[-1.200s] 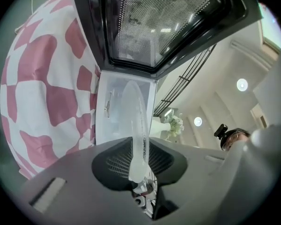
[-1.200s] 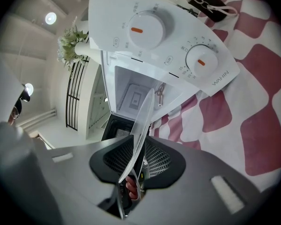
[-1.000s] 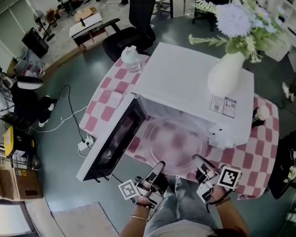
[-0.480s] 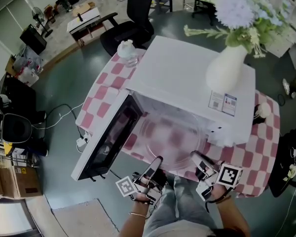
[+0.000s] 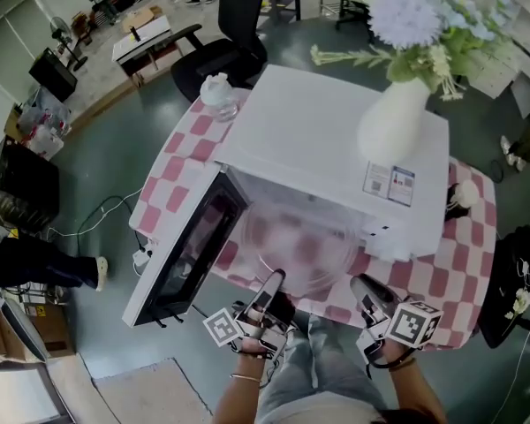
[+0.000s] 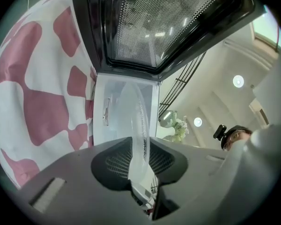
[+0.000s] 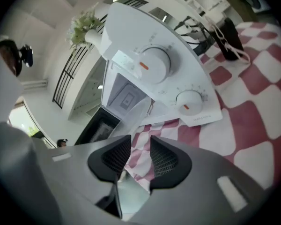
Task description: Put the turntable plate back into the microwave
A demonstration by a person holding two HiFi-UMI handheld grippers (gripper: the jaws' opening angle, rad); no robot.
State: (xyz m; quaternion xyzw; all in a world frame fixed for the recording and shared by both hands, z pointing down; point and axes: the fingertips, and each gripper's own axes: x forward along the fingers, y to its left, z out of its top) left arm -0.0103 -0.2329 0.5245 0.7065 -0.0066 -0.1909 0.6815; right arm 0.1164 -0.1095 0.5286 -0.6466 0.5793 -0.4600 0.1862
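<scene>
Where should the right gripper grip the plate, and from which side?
The plate's near rim, right of the left gripper's clamp, coming from the front. It lies roughly level, its far part inside the microwave, so only that thin edge is exposed; set one jaw above, one below. The right gripper's jaws have just been opening, nothing pressed between them.

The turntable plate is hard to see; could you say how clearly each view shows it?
Head view: the turntable plate is a faint see-through disc, outline soft. Left gripper view: fisheye curving, it stands edge-on with a bright rim. Right gripper view: fisheye, it is a pale translucent sliver.
</scene>
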